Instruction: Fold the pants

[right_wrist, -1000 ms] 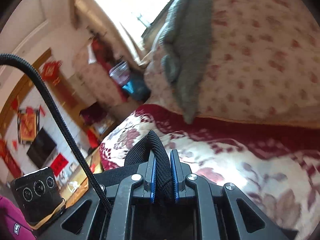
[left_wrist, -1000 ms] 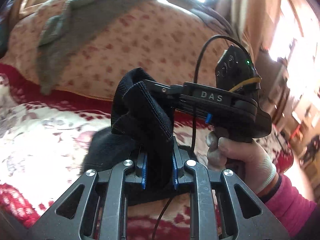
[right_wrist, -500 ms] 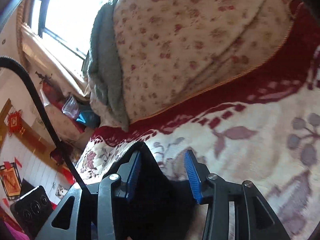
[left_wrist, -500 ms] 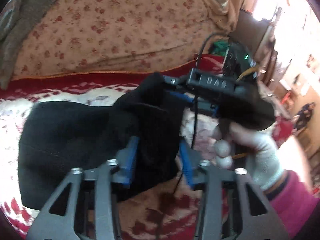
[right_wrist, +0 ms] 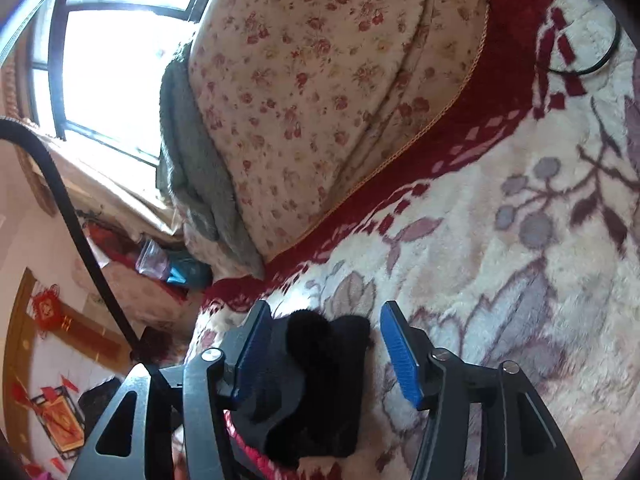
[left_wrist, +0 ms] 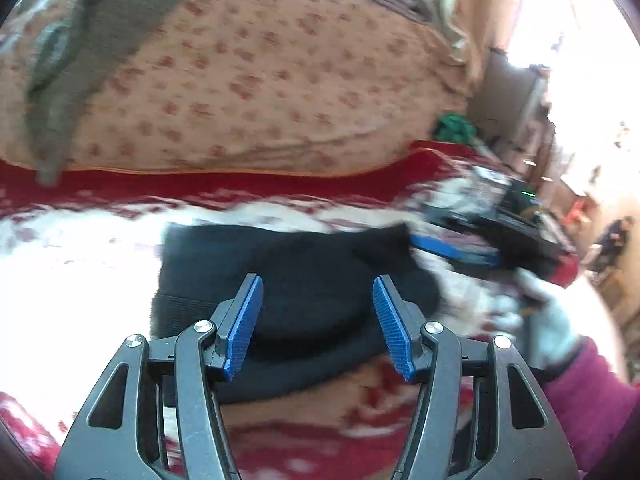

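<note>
1. The left gripper (left_wrist: 318,320) is opening; its blue pads are standing apart above the black pants (left_wrist: 280,280), pressing on nothing.
2. The right gripper (right_wrist: 326,344) is also opening. A bunched end of the pants (right_wrist: 316,380) is sitting between its spread pads, apparently against the left pad, though the dark cloth hides the contact.
3. In the left wrist view, the right gripper (left_wrist: 452,250) is showing blurred at the right end of the pants, carried by a gloved hand (left_wrist: 548,328) with a magenta sleeve (left_wrist: 588,400).
4. The pants are lying as a folded bundle on the floral blanket (left_wrist: 80,264). The bundle's long axis is running left to right across the left wrist view, with a ribbed band at the left end.
5. A flower-print quilt (left_wrist: 260,80) is rising behind the blanket, with a grey garment (left_wrist: 72,64) draped over it.
</note>
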A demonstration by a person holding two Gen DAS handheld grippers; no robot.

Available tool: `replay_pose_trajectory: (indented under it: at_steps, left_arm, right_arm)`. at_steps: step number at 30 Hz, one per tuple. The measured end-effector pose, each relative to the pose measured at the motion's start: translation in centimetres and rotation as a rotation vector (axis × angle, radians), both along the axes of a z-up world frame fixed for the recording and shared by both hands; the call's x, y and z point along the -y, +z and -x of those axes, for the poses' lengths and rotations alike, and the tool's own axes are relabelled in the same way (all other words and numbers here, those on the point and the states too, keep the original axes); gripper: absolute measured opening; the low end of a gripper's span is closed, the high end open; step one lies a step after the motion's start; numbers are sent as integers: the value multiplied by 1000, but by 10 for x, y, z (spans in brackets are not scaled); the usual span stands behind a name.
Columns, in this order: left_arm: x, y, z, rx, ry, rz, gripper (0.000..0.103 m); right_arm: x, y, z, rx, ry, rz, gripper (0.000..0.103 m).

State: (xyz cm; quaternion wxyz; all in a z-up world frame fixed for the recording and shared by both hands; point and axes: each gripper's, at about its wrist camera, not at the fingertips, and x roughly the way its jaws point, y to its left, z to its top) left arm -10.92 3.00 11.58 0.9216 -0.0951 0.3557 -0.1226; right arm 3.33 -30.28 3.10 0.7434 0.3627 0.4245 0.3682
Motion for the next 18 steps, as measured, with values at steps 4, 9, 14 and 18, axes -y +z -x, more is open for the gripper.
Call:
replay_pose_trajectory:
  at_steps: [4, 9, 14, 18]
  left_arm:
    - [-16, -14, -23, -38, 56, -32, 57]
    - [-21, -40, -44, -113, 131, -131, 57]
    - [-39, -61, -48, -167, 254, -149, 57]
    - [-52, -67, -49, -189, 337, -112, 57]
  right_arm:
    - [-29, -1, 4, 5, 99, 103, 70]
    - [-72, -3, 4, 35, 220, 174, 37]
    - [-112, 21, 10, 216, 290, 270, 18]
    - [-132, 37, 3, 303, 308, 295, 16]
